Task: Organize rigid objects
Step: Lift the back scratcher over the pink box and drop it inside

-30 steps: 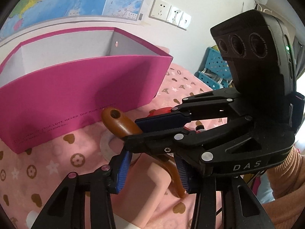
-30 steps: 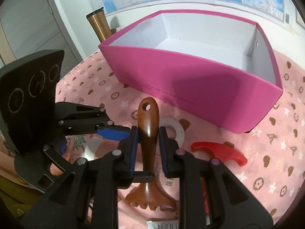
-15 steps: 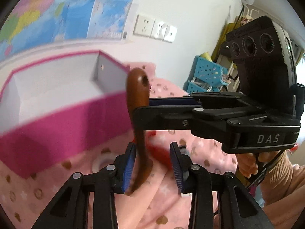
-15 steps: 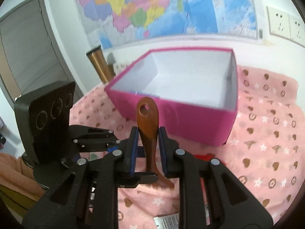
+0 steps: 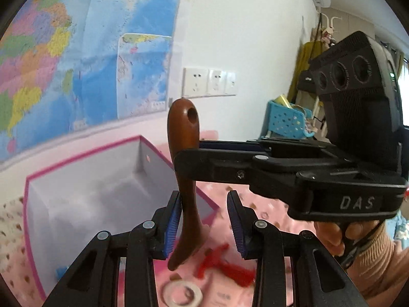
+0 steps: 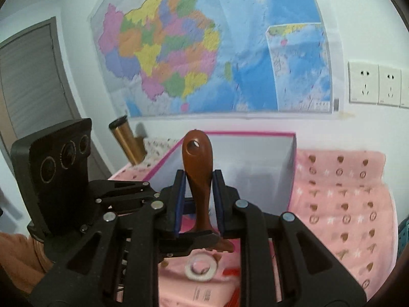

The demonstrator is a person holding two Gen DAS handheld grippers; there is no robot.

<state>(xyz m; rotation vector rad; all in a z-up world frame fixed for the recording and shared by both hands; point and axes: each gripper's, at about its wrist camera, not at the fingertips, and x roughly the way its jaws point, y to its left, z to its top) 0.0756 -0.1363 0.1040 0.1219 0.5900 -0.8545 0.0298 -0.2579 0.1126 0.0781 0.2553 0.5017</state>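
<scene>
A brown wooden massager (image 6: 198,168) with a holed handle stands upright, clamped in my right gripper (image 6: 198,199), lifted well above the pink cloth. In the left wrist view the massager (image 5: 185,179) hangs between the blue pads of my left gripper (image 5: 204,220), whose jaws stand apart; its left pad is close to the wood, and I cannot tell if it touches. The right gripper (image 5: 281,168) crosses that view. A pink box (image 6: 291,179) with a white inside (image 5: 89,192) sits behind the massager.
A white tape ring (image 6: 202,267) and a red plastic piece (image 5: 225,266) lie on the pink patterned cloth (image 6: 340,204) below. A gold tumbler (image 6: 127,140) stands left of the box. A blue basket (image 5: 286,122) is at the far right. A map covers the wall.
My right gripper has lifted the massager from the cloth, up above the box rim. Both views have tilted up toward the wall. The left gripper has come up around the massager's lower part.
</scene>
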